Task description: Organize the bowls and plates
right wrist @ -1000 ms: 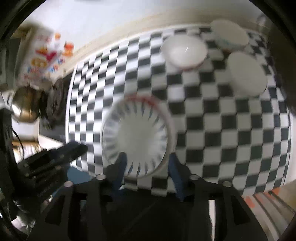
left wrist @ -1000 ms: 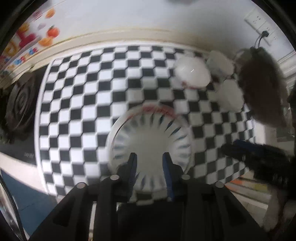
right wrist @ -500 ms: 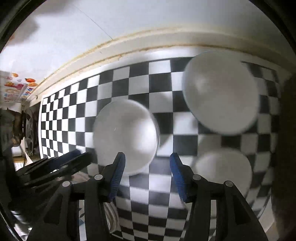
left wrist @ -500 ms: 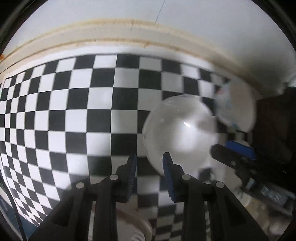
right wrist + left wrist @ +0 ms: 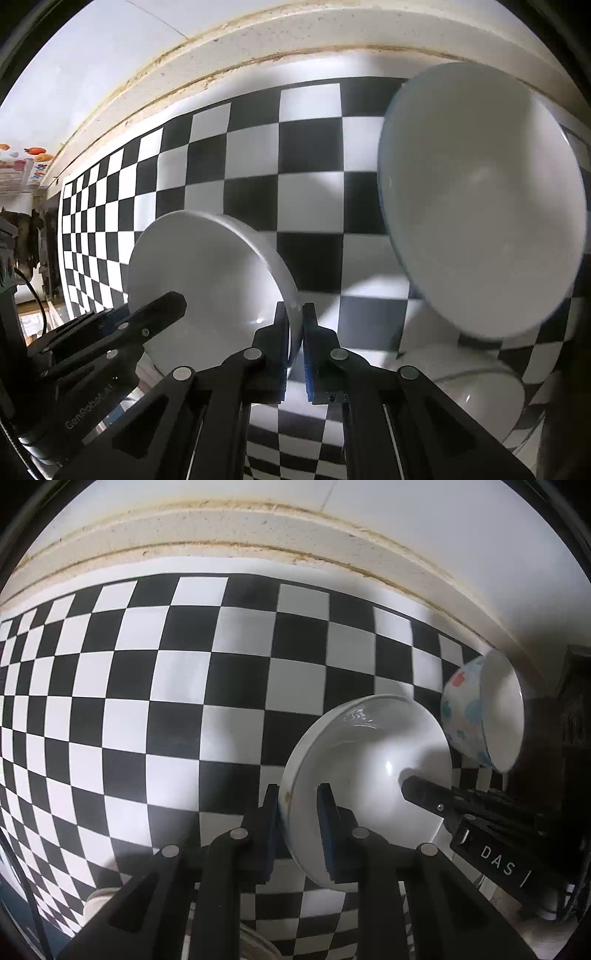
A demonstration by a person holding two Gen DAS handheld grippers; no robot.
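A plain white bowl (image 5: 369,760) sits on the black-and-white checkered cloth (image 5: 147,701). My left gripper (image 5: 297,801) is closing on the bowl's near-left rim, with its blue pads pressing on both sides of the wall. In the right wrist view the same white bowl (image 5: 207,273) has my right gripper (image 5: 293,314) closing on the opposite rim, pads tight on it. Each view shows the other gripper: the right gripper (image 5: 417,790) reaches into the bowl from the right, and the left gripper (image 5: 159,302) comes in from the left.
A bowl with coloured spots (image 5: 469,716) stands just right of the held bowl. A larger white bowl (image 5: 480,203) and another white bowl (image 5: 480,387) crowd the right side. A cream ledge (image 5: 258,528) and the wall bound the cloth at the back.
Both grippers left the striped plate, moved to the bowls at the far right and sank. The right jaws went from wide to shut; both now pinch the white bowl's rim.
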